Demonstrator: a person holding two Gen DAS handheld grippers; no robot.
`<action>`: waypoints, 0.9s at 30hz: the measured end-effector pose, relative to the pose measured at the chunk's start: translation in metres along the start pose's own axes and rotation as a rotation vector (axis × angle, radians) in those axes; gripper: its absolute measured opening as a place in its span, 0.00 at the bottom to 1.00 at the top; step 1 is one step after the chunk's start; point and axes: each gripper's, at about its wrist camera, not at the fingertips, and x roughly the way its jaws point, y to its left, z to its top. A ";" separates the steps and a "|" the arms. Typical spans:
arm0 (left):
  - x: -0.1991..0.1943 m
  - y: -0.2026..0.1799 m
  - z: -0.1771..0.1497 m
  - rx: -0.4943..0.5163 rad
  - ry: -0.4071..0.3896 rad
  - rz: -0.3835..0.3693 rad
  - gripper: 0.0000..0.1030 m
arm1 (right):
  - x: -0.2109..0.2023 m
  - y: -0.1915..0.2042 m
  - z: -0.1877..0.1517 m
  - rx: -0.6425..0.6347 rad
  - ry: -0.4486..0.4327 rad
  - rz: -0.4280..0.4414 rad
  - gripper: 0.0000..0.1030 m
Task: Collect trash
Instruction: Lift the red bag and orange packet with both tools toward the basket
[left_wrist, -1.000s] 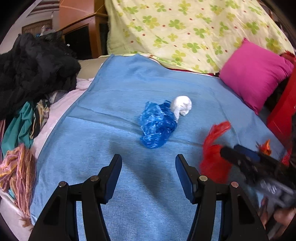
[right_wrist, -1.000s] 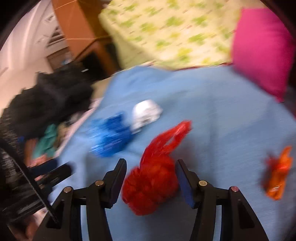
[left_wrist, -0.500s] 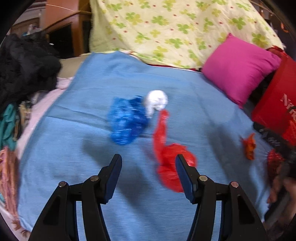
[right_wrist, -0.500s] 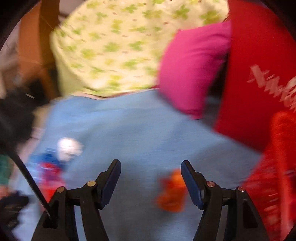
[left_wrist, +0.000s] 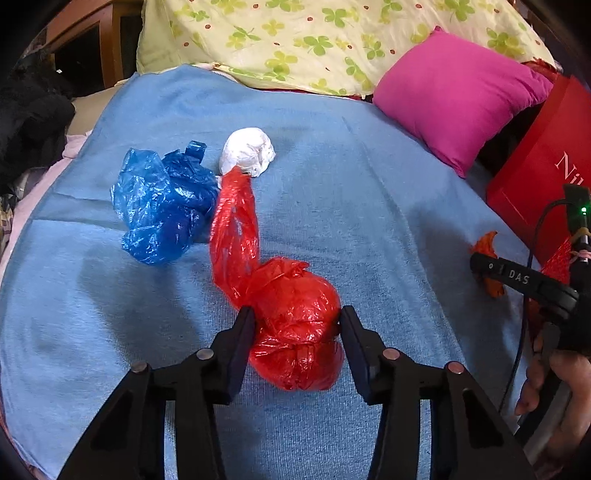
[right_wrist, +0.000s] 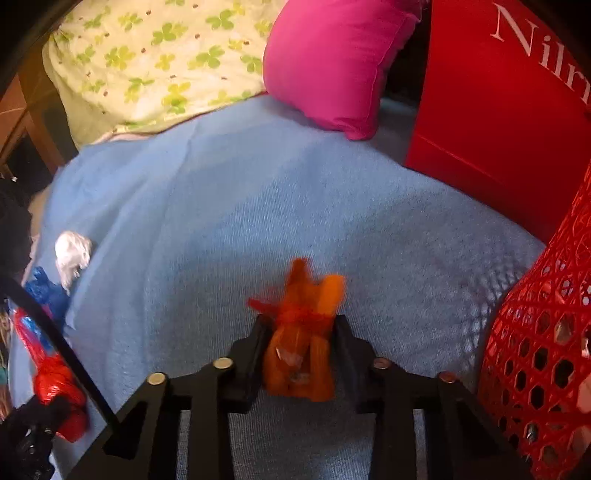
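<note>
At lower centre of each wrist view, the left gripper (left_wrist: 297, 325) pinches the red bag (left_wrist: 295, 328) on the blue bed (left_wrist: 388, 206), while the right gripper (right_wrist: 301, 354) clamps an orange wrapper (right_wrist: 301, 354). Thin slippery plastic could slide free when lifted. A second ago the right gripper straddled the red bag and the left gripper was empty.

Before me spreads a blue blanket (left_wrist: 369, 206) over the bed, a clover-print quilt (left_wrist: 295, 40) and pink cushion (left_wrist: 454, 96) behind, brown wooden furniture (left_wrist: 99, 40) far left.
</note>
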 end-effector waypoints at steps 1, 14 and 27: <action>-0.001 0.001 0.000 0.001 -0.002 -0.008 0.45 | -0.001 0.000 0.000 0.006 -0.001 0.018 0.31; -0.041 0.003 0.002 0.010 -0.120 -0.085 0.41 | -0.066 0.026 -0.014 -0.091 -0.122 0.209 0.31; -0.079 0.002 -0.002 0.048 -0.249 -0.005 0.41 | -0.122 0.045 -0.034 -0.194 -0.244 0.287 0.31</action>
